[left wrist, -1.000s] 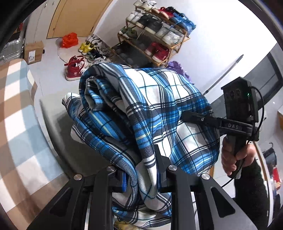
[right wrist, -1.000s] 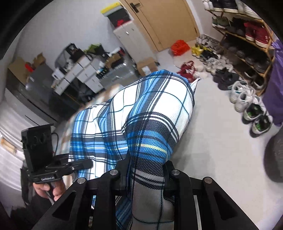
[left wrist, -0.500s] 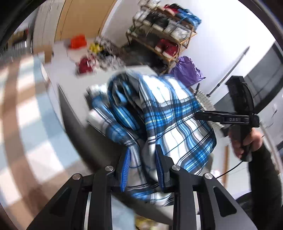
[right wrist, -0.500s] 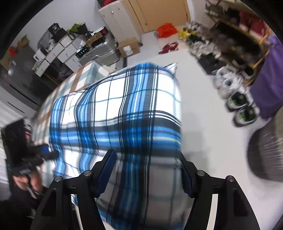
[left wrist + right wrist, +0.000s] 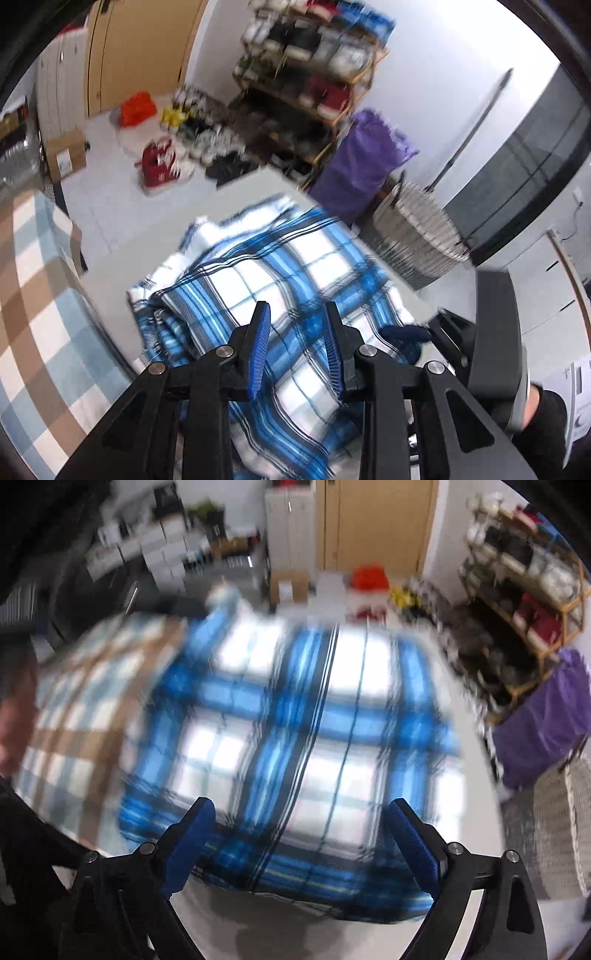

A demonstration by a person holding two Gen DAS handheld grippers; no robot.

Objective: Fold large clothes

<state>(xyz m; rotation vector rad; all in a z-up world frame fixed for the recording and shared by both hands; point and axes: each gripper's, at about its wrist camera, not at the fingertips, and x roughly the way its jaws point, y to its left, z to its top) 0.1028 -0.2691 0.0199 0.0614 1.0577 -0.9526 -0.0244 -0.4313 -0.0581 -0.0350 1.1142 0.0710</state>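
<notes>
In the left wrist view, the folded blue-and-white plaid garment [image 5: 280, 291] is seen on the grey table [image 5: 110, 273], below and ahead of the left gripper [image 5: 295, 347]; its narrowly parted jaws hold nothing. In the right wrist view, the right gripper [image 5: 299, 845], angled steeply down, has just been opening wide, the garment lying released beneath.

Black left gripper [image 5: 295, 347], blue-padded jaws, silver screws, black sleeve [image 5: 550, 417]
</notes>
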